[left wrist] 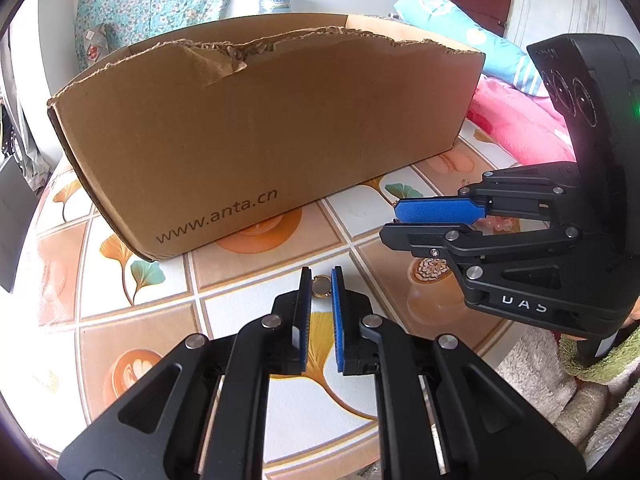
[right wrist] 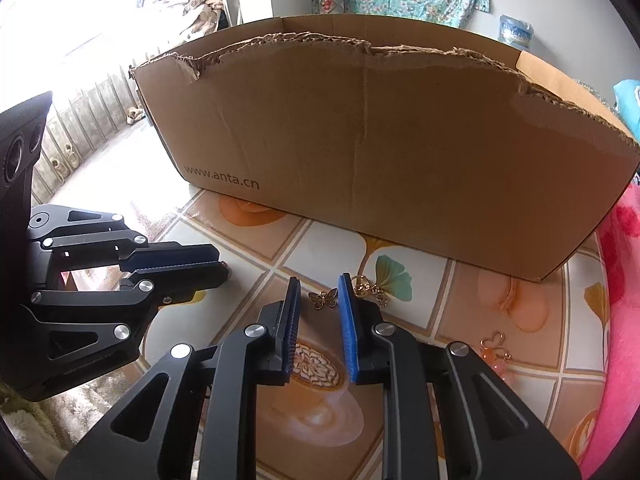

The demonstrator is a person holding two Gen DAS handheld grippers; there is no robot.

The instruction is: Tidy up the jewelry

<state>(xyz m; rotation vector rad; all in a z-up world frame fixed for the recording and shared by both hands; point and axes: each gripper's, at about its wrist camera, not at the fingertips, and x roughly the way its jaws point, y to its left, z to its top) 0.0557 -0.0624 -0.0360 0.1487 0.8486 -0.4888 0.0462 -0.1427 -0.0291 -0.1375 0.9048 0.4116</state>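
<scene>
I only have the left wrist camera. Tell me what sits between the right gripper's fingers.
Observer: A small gold butterfly charm lies flat on the table between the right gripper fingers.
Operator: Report whether the pads are pressing on it.
Observer: Not that I can see; a strip of table shows beside the butterfly's left wing.
Operator: Name whatever else lies right by that gripper.
Observer: A gold ring-and-chain cluster lies just outside its right finger, towards the cardboard box.
</scene>
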